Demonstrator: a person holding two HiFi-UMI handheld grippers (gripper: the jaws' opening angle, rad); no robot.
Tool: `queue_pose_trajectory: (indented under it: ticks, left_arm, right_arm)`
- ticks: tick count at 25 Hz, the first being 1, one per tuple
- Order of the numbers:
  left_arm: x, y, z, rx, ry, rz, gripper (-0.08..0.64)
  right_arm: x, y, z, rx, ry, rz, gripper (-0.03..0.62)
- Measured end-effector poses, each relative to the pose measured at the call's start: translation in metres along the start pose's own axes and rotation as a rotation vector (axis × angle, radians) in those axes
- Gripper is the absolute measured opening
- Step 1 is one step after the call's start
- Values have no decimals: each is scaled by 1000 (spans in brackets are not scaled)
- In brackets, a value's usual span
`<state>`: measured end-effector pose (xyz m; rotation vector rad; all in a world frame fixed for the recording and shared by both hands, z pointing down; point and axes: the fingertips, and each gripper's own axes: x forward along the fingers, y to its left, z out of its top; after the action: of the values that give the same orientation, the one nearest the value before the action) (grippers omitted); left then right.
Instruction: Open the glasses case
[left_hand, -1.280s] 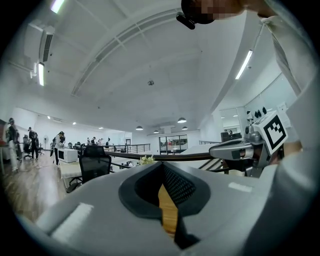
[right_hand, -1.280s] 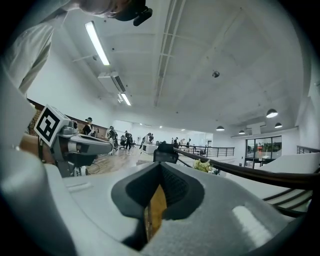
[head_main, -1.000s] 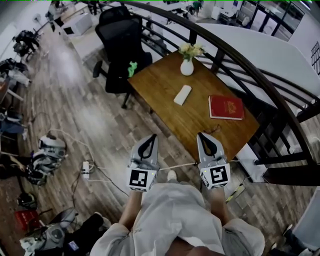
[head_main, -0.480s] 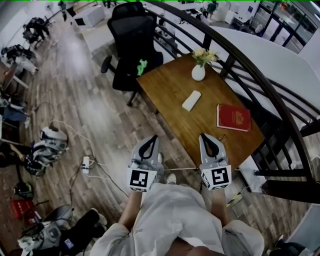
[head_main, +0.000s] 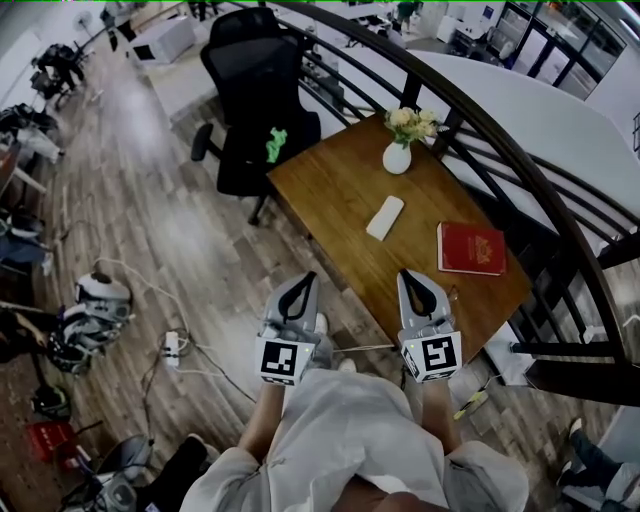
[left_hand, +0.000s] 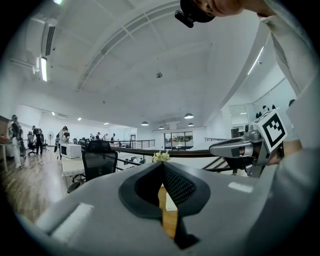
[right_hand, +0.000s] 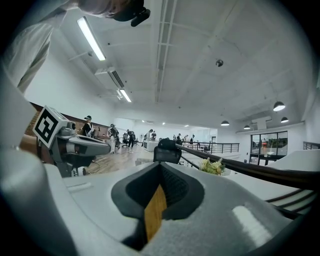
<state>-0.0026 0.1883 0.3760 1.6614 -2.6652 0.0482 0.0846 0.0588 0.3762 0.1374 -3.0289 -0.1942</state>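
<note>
The glasses case (head_main: 385, 217) lies flat and shut near the middle of the wooden counter (head_main: 325, 185). It is a pale oblong with bare wood all round it. A red book (head_main: 471, 248) sits well apart from it toward the railing (head_main: 480, 115), and a white vase (head_main: 397, 157) of flowers stands near the far edge. A black chair (head_main: 255, 100) is drawn up at the far corner. With the case out in the open like that, I'd say it can be reached from the near edge without disturbing anything else.

The person stands short of the counter and holds both tools level at waist height, side by side and pointing toward it. To me that looks like a carrying pose, not a reach: neither tool is over the case, and nothing on the counter is touched.

The left gripper (head_main: 303, 280) has its jaws closed tip to tip. Only the hollow behind the tips gapes, showing a sliver of the counter beyond, and nothing is caught in it. The right gripper (head_main: 408, 278) is the same, with its jaws pressed together and empty. Its tips are over the near edge of the wood, well apart from the case. Both sets of jaws will probably have to spread before they can take the case and lift its lid.
</note>
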Motion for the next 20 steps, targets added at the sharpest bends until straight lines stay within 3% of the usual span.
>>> queue_pose_trajectory:
  ticks: [20]
  left_arm:
    - [121, 111, -6, -6, 19, -170, 20]
  right_arm:
    - [134, -31, 12, 19, 44, -170, 3]
